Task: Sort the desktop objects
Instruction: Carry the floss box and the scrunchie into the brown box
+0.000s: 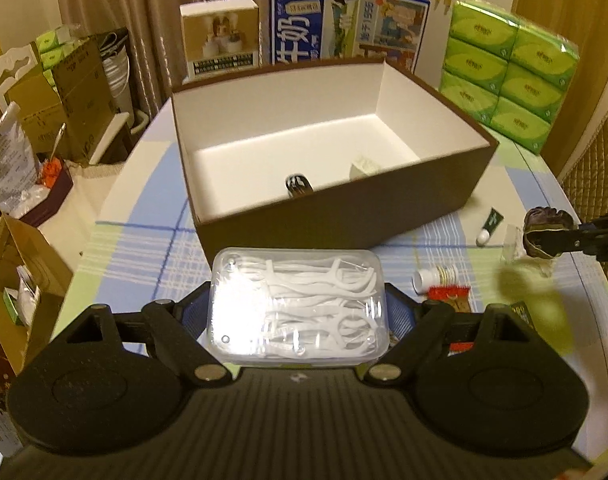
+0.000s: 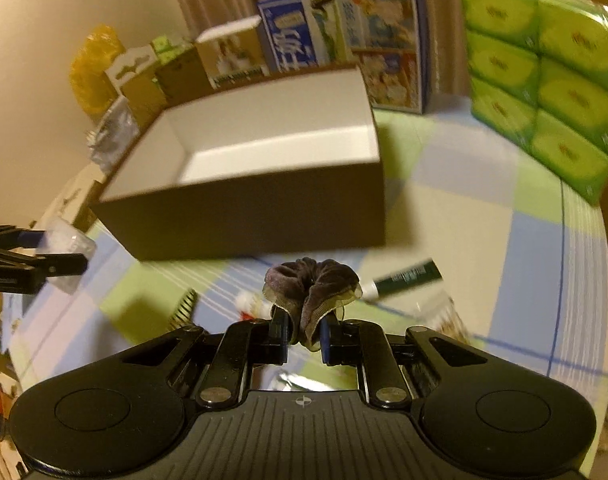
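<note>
A clear plastic case of white floss picks [image 1: 300, 280] sits between the fingers of my left gripper [image 1: 298, 304], which is shut on it and holds it above the table just before the brown box [image 1: 335, 216]. The box is open and white inside, with a small dark item [image 1: 298, 184] and a pale item [image 1: 363, 166] on its floor. My right gripper [image 2: 304, 322] is shut on a dark velvet scrunchie [image 2: 311, 280], lifted off the table to the right of the box [image 2: 244, 220]. The left wrist view shows that scrunchie [image 1: 547, 220] at its right edge.
On the checked tablecloth lie a green tube [image 2: 407, 278], a small white bottle [image 1: 435, 278], a red-edged item [image 1: 449, 292] and a clear packet [image 1: 515, 240]. Green tissue packs [image 1: 511, 68], a blue carton [image 1: 347, 28] and a white box [image 1: 220, 36] stand behind the brown box.
</note>
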Demonstrator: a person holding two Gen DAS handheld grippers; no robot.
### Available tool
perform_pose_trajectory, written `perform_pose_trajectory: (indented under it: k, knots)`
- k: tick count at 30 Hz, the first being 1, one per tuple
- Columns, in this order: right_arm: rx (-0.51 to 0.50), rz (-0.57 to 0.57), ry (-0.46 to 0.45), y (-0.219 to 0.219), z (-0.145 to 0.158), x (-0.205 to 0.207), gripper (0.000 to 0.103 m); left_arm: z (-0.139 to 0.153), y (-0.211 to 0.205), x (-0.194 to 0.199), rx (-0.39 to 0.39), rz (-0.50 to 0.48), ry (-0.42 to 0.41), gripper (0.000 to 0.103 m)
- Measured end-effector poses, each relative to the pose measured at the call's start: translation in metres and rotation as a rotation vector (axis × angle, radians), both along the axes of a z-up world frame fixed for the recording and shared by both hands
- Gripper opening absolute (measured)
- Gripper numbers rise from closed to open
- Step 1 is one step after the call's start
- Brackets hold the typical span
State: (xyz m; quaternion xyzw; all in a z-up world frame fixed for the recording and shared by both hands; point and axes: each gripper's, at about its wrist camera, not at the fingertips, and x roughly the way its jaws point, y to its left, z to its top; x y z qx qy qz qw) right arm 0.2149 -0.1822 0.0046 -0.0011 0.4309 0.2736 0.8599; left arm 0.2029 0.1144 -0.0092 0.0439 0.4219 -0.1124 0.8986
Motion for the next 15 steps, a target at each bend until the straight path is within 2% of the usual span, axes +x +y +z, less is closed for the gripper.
perform_pose_trajectory:
  k: [15]
  knots:
    - [0.013,0.122,-0.13,0.05,0.047,0.049,0.012,0.036,0.007,0.059,0.018,-0.051,-0.079,0.084]
